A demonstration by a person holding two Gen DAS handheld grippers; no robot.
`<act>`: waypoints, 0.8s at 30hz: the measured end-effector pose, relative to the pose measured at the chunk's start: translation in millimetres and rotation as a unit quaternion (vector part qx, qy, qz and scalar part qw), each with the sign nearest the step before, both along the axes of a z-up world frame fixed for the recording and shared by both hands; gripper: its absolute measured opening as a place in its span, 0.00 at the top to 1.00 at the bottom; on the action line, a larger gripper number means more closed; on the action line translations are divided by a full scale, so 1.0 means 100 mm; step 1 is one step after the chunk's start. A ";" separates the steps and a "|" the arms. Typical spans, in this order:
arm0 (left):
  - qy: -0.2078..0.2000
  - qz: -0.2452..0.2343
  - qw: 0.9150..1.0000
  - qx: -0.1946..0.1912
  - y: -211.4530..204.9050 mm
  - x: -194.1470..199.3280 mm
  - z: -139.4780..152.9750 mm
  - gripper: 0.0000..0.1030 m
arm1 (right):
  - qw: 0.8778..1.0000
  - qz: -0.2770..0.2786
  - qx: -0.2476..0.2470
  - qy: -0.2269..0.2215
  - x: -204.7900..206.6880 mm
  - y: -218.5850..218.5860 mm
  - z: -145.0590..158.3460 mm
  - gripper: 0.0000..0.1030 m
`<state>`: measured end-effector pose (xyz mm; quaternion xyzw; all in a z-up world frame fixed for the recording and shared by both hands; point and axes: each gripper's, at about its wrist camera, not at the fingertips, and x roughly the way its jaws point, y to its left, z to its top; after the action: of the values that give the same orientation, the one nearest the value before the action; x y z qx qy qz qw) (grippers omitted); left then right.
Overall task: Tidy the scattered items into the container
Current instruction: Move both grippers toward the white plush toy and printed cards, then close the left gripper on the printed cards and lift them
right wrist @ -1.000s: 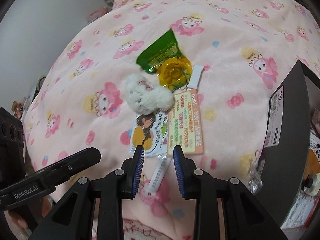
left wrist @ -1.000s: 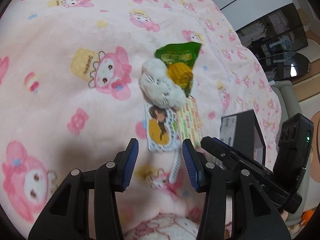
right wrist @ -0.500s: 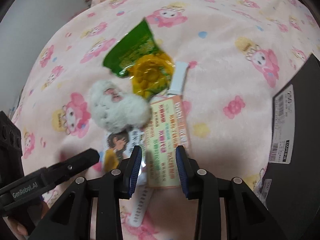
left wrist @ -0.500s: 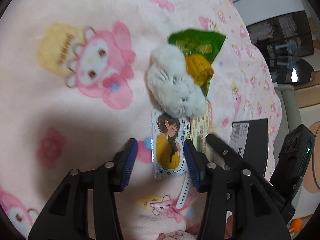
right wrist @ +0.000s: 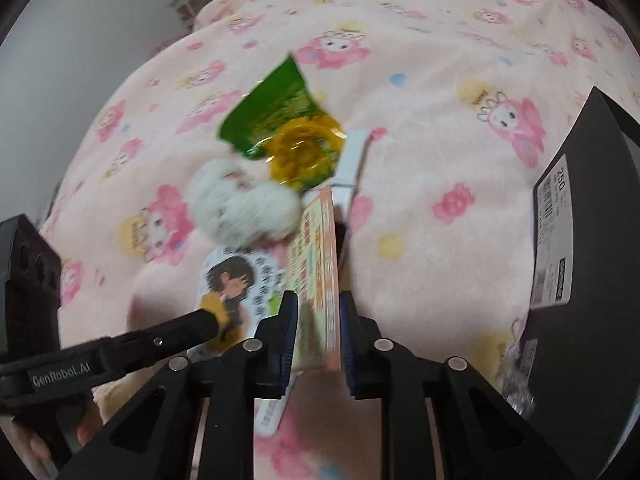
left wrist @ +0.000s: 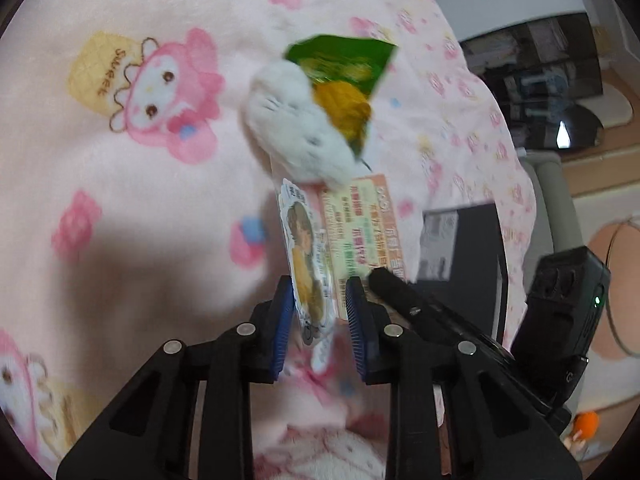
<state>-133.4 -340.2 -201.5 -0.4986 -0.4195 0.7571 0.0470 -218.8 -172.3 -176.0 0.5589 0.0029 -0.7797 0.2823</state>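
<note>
While between tool [left wrist: 320, 312] pads, sticker [left wrist: 308, 256]

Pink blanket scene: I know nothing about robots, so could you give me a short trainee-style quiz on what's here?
1. True or false: the white plush toy lies inside the black box.
2. What stands between the right gripper pads? A green packet, B orange packet, C plush toy.
3. What colour is the blanket?

Key: 1 false. 2 B; the gripper is closing on it. 3 pink.
</note>
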 end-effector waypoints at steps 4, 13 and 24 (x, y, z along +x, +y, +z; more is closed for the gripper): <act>-0.026 -0.017 0.999 -0.022 0.14 0.22 0.00 0.76 | 0.999 0.004 -0.010 -0.038 0.24 0.14 -0.03 0.84; -0.061 0.023 0.997 -0.032 -0.11 0.27 -0.21 0.71 | 0.998 0.028 0.029 -0.037 0.28 0.17 -0.13 0.80; -0.025 0.024 0.998 -0.043 0.16 0.29 0.06 0.85 | 0.996 0.058 -0.034 -0.060 0.31 0.22 -0.13 0.77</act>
<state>-103.9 -324.0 -196.0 -0.5092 -0.3994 0.7624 -0.0030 -188.0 -150.0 -188.8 0.5934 -0.0083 -0.7268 0.3457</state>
